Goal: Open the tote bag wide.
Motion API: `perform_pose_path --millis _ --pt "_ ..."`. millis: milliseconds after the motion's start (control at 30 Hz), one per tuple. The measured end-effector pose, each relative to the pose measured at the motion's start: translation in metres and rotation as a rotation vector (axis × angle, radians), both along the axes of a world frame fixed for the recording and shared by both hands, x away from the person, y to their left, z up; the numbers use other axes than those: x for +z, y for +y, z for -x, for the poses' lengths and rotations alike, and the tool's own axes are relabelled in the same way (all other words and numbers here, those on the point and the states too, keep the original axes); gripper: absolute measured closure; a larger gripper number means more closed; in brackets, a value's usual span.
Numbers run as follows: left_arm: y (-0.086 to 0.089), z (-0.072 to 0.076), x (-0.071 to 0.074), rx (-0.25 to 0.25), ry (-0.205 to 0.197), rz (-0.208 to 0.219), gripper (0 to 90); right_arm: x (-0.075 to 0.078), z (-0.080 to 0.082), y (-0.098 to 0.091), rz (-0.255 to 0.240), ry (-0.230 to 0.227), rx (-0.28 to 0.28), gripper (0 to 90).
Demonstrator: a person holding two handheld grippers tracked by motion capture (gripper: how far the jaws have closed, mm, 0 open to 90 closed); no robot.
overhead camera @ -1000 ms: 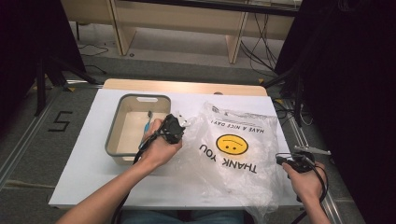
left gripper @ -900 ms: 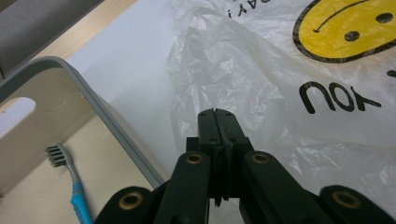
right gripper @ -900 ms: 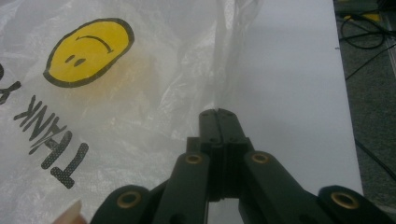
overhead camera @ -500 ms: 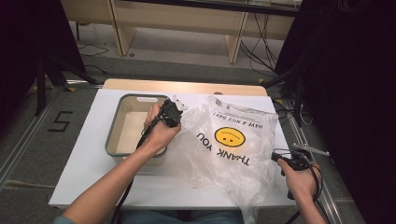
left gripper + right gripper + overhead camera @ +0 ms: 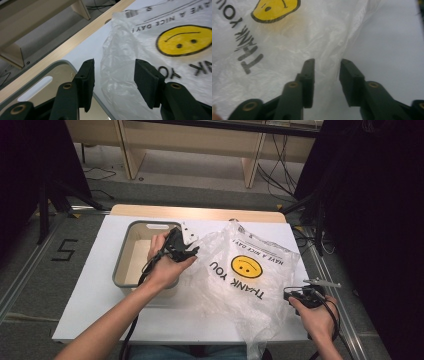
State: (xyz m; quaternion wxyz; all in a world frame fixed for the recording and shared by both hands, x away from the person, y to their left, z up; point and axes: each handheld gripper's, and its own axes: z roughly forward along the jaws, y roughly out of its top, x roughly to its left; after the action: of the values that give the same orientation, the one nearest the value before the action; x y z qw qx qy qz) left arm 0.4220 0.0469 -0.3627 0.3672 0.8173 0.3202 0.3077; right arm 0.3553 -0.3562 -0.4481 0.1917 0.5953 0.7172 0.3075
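A clear plastic bag printed with a yellow smiley and "THANK YOU" lies crumpled across the white table; its near end hangs over the front edge. My left gripper hovers at the bag's left edge, beside the right rim of a grey tub. Its jaws have just been opening, and in the left gripper view the bag's crumpled edge lies beyond the gap, untouched. My right gripper sits at the bag's right edge. Its jaws have also just been opening, with film under them but not pinched.
The tub has a slot handle at its far end and a pale inside. A wooden strip runs along the table's far edge, with floor, cables and wooden furniture legs behind. Bare white table lies right of the bag.
Both grippers have let go of the bag and now stand open. The left hand rose and shifted toward the tub's far end. The bag has settled flatter on the table.
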Motion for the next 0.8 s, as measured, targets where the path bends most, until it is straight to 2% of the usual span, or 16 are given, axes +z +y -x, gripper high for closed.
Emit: perform_pose_path --millis 67,100,200,267,333,400,467,500,600,733,800 --pt "-0.001 0.013 0.002 -0.038 -0.003 -0.017 49.6 0.007 0.002 -0.002 0.061 -0.044 0.003 53.6" --pt "-0.002 0.02 0.002 -0.059 -0.003 -0.021 49.6 0.011 0.003 -0.004 0.088 -0.08 -0.003 50.6" --pt "-0.006 0.04 -0.002 -0.108 0.006 -0.022 49.5 0.023 0.005 -0.002 0.15 -0.189 0.027 44.4" --pt "-0.01 0.055 -0.009 -0.152 0.024 -0.035 50.2 0.029 0.004 0.005 0.147 -0.241 0.098 43.0" --pt "-0.013 0.065 -0.014 -0.19 0.038 -0.052 50.5 0.031 0.002 0.017 0.113 -0.256 0.201 42.9" --pt "-0.017 0.077 -0.023 -0.223 0.058 -0.067 51.8 0.029 0.001 0.033 0.076 -0.244 0.304 42.7" --pt "-0.023 0.088 -0.036 -0.274 0.093 -0.116 52.8 0.025 -0.001 0.048 0.059 -0.222 0.395 42.5" --pt "-0.026 0.091 -0.044 -0.291 0.115 -0.126 53.6 0.022 -0.002 0.058 0.046 -0.204 0.453 42.4" --pt "-0.035 0.091 -0.067 -0.314 0.178 -0.162 56.3 0.013 -0.005 0.08 0.037 -0.153 0.57 42.0" --pt "-0.044 0.086 -0.089 -0.31 0.203 -0.195 58.7 0.002 -0.008 0.107 0.066 -0.095 0.703 39.7" --pt "-0.048 0.084 -0.096 -0.311 0.22 -0.204 59.4 -0.002 -0.01 0.115 0.079 -0.076 0.734 39.7"
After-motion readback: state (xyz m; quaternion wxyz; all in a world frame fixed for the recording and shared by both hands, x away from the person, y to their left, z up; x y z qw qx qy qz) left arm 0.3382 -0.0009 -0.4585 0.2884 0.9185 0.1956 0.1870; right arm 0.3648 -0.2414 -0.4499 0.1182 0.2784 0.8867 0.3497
